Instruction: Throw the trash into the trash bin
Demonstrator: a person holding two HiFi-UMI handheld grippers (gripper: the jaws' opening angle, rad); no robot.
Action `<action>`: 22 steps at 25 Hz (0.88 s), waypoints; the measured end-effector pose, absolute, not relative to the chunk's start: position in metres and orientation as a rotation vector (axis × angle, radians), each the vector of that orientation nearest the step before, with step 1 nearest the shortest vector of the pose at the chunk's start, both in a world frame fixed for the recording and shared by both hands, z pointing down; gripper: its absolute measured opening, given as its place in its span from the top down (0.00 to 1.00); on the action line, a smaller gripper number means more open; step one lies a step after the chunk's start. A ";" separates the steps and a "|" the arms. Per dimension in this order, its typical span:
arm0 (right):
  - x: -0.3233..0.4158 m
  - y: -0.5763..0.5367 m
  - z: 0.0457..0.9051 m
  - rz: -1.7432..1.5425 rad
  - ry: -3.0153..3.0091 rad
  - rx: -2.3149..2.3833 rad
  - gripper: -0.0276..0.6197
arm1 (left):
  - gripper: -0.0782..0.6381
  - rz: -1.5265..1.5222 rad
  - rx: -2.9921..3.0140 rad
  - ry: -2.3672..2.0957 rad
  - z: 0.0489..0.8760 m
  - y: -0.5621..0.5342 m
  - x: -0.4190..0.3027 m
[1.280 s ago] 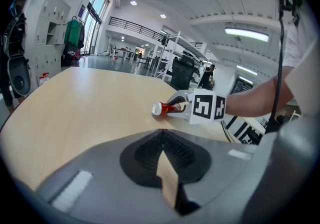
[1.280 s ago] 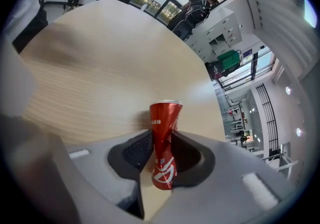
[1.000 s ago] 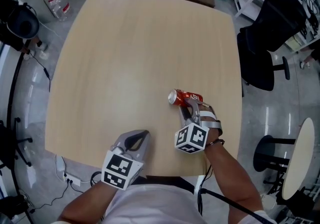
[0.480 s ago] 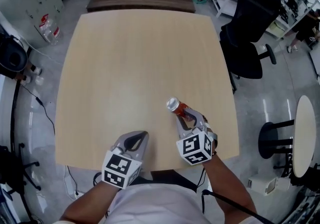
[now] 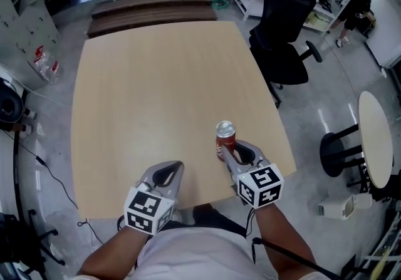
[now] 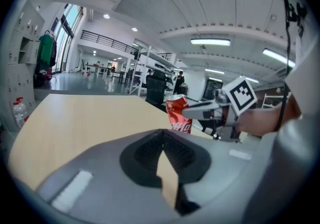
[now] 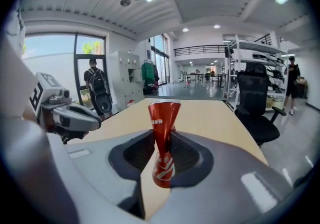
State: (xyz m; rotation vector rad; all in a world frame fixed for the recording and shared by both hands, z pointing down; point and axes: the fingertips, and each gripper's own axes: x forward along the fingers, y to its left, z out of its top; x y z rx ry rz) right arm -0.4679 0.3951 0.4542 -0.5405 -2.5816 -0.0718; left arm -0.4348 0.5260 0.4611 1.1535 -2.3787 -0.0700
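A red drink can stands upright in the air over the near right part of the light wooden table. My right gripper is shut on it. In the right gripper view the can is pinched in at its waist between the two pads, with its open top upward. The left gripper view shows the same can held by the right gripper. My left gripper hovers over the table's near edge, left of the can, its tips touching and holding nothing. No trash bin shows in any view.
A black office chair stands off the table's far right corner. A round white table and a black stool are on the right. Dark wooden planks lie beyond the far edge. Bottles sit on the floor at left.
The can lay on its side on the table; my right gripper has lifted it and rolled it upright. My left gripper has risen a little.
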 end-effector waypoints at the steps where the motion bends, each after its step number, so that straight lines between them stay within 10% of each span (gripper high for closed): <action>1: -0.464 0.392 0.449 -0.021 -2.600 -0.517 0.81 | 0.88 -0.070 1.169 -2.377 0.459 0.526 -0.434; 22: -0.336 0.347 0.375 0.179 -2.810 -0.084 0.81 | 0.88 -0.050 1.572 -2.290 0.400 0.481 -0.375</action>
